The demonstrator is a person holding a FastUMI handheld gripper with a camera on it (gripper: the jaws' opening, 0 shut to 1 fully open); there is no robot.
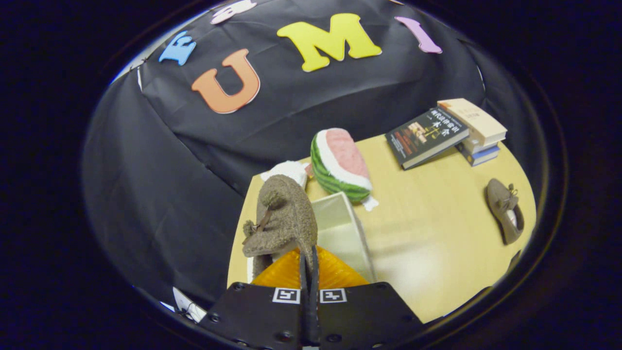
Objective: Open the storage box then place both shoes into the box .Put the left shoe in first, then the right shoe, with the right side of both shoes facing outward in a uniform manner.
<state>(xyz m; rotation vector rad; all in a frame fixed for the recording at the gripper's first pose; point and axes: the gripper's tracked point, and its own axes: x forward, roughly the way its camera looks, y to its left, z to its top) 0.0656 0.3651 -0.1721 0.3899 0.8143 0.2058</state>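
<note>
Fingers pinched nearly together at the bottom centre of the frame, and the gripper (309, 272) has a thin edge of the fuzzy brown shoe (284, 218) clamped between them, both fingers pressing on it. The shoe hangs up and to the left of the fingertips, over the open storage box (340, 228), whose pale inner walls show just right of it in the middle of the frame. A ribbed orange surface (330, 274) sits right ahead of the fingers; what it belongs to I can't say.

The job now looks like lowering this shoe into the box. Best done slowly, keeping the shoe level so the soft upper doesn't fold against the box wall, and turning it so its right side faces outward before letting go.

Over at the right of the frame lies the second shoe (505, 210) on the light wooden table (437, 228), well apart from the box, low-cut and suede-like with a small bow. Beyond the box sits a plush watermelon slice (339, 165), soft and rounded, and at the upper right a stack of books (449, 132).
</note>
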